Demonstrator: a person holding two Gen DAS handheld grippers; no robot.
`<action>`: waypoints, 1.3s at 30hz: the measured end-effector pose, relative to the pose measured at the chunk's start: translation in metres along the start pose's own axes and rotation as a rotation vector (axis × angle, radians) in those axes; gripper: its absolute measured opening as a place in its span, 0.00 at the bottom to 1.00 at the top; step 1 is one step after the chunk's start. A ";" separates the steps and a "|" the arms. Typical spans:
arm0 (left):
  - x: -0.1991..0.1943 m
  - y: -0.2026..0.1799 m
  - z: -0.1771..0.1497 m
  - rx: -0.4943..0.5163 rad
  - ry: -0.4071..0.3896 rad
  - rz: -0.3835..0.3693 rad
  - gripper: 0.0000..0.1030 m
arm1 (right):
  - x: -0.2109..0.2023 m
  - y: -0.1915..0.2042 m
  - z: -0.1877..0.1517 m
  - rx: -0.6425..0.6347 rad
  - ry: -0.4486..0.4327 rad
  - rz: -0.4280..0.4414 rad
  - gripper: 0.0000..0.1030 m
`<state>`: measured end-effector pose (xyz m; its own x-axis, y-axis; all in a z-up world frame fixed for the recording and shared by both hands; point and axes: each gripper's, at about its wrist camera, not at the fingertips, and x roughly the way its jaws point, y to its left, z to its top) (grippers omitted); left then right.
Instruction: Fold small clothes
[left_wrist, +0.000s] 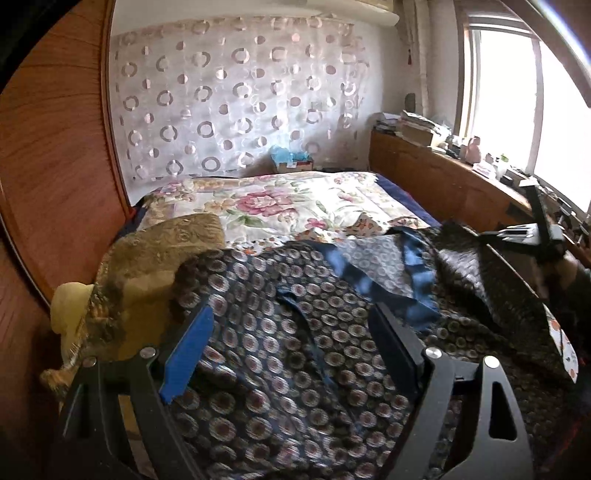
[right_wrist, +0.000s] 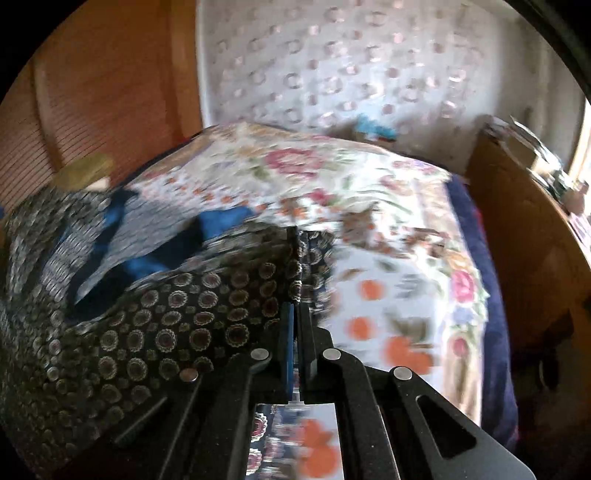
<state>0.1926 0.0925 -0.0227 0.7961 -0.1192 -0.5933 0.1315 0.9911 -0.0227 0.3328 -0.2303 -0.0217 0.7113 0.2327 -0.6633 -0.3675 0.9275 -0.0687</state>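
The far half of the bed (left_wrist: 280, 206), under its floral cover, lay bare and open to reach. A wooden panel (left_wrist: 55, 166) closed the left side, a cluttered wooden ledge (left_wrist: 436, 173) the right, and an olive cushion (left_wrist: 155, 258) blocked the near-left corner.

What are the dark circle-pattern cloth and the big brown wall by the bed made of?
Cloth: looks like thin woven fabric, maybe silky; it drapes in soft folds, has a slight sheen, and its underside looks paler. The shut right gripper pinches its edge flat.
Wall: looks like wood or wood veneer, smooth and slightly glossy, with visible grain lines. Which one I cannot tell.
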 end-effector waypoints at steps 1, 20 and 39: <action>0.003 0.005 0.002 -0.001 0.003 0.006 0.84 | 0.000 -0.010 -0.001 0.014 0.002 -0.019 0.01; 0.038 0.094 0.016 -0.054 0.115 0.089 0.72 | 0.045 -0.074 -0.008 0.162 0.061 0.011 0.39; 0.093 0.079 0.018 -0.018 0.280 -0.015 0.46 | 0.049 -0.057 0.006 0.079 0.096 -0.013 0.39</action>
<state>0.2881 0.1586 -0.0653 0.5992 -0.1148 -0.7923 0.1294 0.9905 -0.0456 0.3919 -0.2701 -0.0457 0.6532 0.1953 -0.7315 -0.3080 0.9511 -0.0212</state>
